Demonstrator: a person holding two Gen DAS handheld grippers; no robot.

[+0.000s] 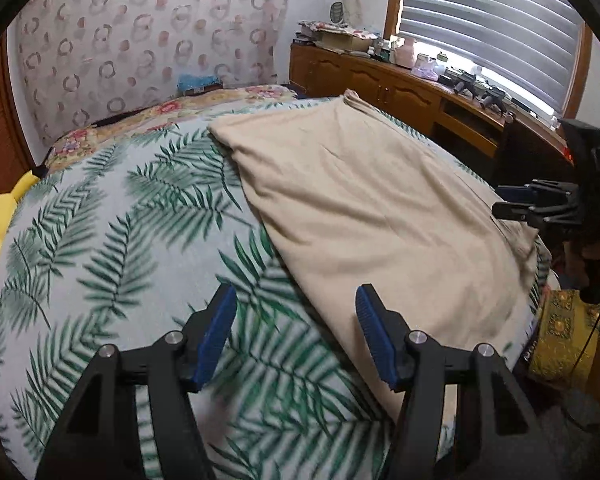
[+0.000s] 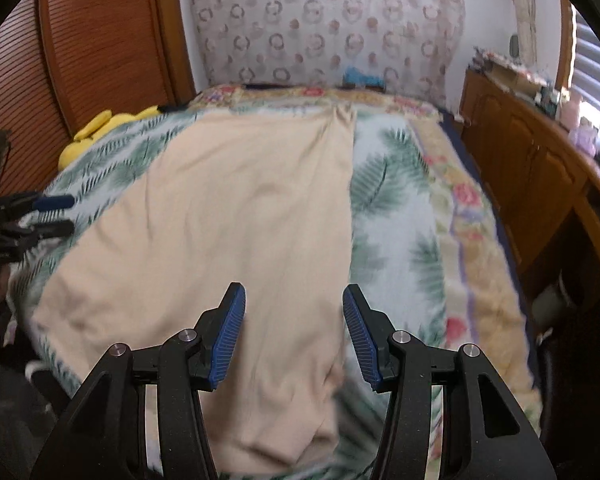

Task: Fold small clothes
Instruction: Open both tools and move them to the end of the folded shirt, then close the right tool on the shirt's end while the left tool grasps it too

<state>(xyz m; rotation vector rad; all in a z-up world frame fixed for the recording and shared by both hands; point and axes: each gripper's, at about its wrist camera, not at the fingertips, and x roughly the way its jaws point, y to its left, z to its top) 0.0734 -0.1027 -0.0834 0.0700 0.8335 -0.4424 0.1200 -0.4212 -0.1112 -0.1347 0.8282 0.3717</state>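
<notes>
A beige garment (image 1: 364, 208) lies spread flat on the palm-leaf bedspread (image 1: 112, 232), reaching from the near edge toward the headboard. My left gripper (image 1: 296, 312) hovers open over the bedspread beside the garment's near left edge, with nothing between its blue pads. The right gripper (image 1: 512, 200) shows at the far right of the left wrist view, by the garment's right corner. In the right wrist view the beige garment (image 2: 228, 216) fills the middle, and my right gripper (image 2: 294, 308) stands open above its near right part, holding nothing. The left gripper (image 2: 56, 214) pokes in at the left edge.
A yellow plush toy (image 2: 100, 128) lies at the bed's left side near a wooden louvred door (image 2: 92, 40). A padded patterned headboard (image 1: 140, 40) stands behind. A wooden cabinet (image 1: 400, 88) with clutter runs under the blinds on the right. A floral quilt border (image 2: 468, 216) edges the bed.
</notes>
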